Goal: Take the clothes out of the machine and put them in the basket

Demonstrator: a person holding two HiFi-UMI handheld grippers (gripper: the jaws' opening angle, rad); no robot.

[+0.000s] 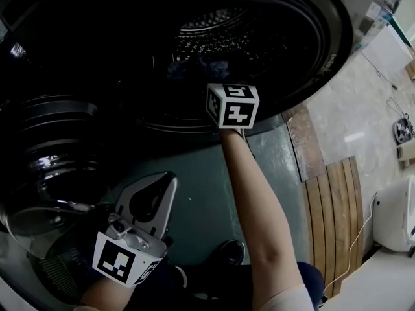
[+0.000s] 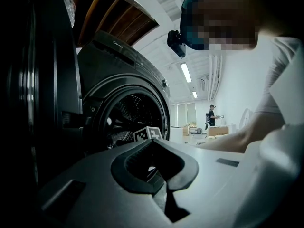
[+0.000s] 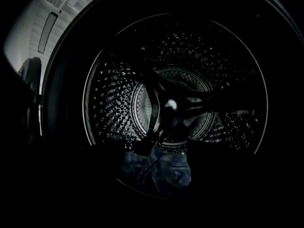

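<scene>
The washing machine's round opening (image 1: pixel 259 37) fills the top of the head view, its drum (image 3: pixel 171 103) dark and perforated. A crumpled blue garment (image 3: pixel 159 167) lies at the drum's bottom front, also faintly visible as blue cloth (image 1: pixel 198 67). My right gripper (image 3: pixel 156 175) reaches into the opening; only its marker cube (image 1: pixel 232 105) shows from above. Its jaws are dark shapes standing apart on either side of the garment, not closed on it. My left gripper (image 1: pixel 150 196) hangs low in front of the machine, jaws together and holding nothing (image 2: pixel 152 144).
The open glass door (image 1: pixel 52 154) swings out at the left. A dark slatted thing (image 1: pixel 55 274), perhaps a basket, lies below it. Wooden floor planks (image 1: pixel 334 212) and a white appliance (image 1: pixel 395 222) are at the right. A person (image 2: pixel 211 115) stands far off.
</scene>
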